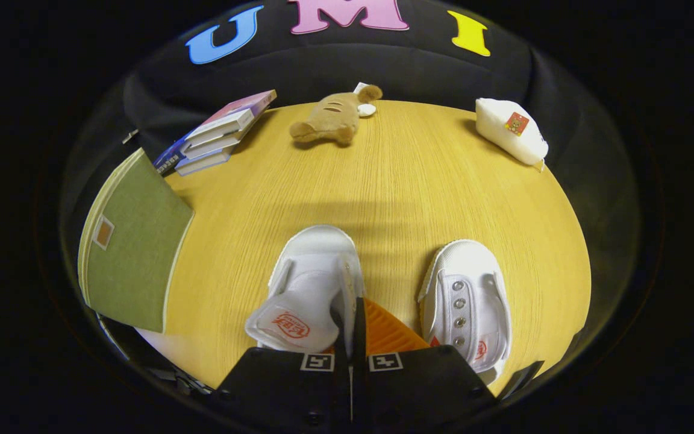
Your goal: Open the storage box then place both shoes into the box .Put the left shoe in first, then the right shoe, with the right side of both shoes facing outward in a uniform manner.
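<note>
Tool [352,319] clamped on left shoe [311,289] (its side wall), right shoe [466,301] just beside

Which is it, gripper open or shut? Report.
Shut: the gripper has its fingers almost together, pinching the side wall of the white shoe with the raised tongue.

Claw [350,313] built from two broad, flat, angular blocks sitting side by side, parted by a thin vertical seam. Matte, hard-edged housings, widening toward the base. One small square marker patterned with blocky shapes on the top inner corner of each block. Small round screw heads along the lower faces. Two narrow fingers [359,328] rising from the seam, nearly touching.
</note>
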Available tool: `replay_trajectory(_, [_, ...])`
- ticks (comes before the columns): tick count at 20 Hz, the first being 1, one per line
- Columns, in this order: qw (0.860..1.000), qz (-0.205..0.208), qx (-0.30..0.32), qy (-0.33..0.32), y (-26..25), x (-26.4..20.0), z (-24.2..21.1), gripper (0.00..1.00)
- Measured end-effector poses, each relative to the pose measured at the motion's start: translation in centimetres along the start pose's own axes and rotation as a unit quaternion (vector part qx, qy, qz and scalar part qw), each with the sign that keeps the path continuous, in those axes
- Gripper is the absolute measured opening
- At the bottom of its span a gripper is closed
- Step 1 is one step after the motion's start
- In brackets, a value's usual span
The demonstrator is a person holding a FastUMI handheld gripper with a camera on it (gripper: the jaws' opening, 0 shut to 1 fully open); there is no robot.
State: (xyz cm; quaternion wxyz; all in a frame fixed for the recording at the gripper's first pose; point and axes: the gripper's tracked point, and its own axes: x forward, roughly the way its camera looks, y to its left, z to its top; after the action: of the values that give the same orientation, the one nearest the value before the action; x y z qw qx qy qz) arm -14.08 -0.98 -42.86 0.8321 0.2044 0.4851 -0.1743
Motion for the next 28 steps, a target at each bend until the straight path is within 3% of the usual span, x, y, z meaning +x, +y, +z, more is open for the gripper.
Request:
replay_trajectory(8, [0.996, 0.054, 0.068, -0.035, 6.7, -8.7, 8.2, 0.06])
replay_trajectory(15, [0.988, 0.131, 0.078, -0.018, 21.7, -13.4, 14.4, 0.06])
replay_trajectory(18, [0.985, 0.146, 0.085, 0.017, 28.2, -12.1, 14.2, 0.06])
replay_trajectory(22, [0.99, 0.11, 0.065, 0.067, 33.5, -7.4, 10.5, 0.06])
replay_trajectory(28, [0.987, 0.076, 0.089, 0.109, 38.0, -1.6, 6.8, 0.06])
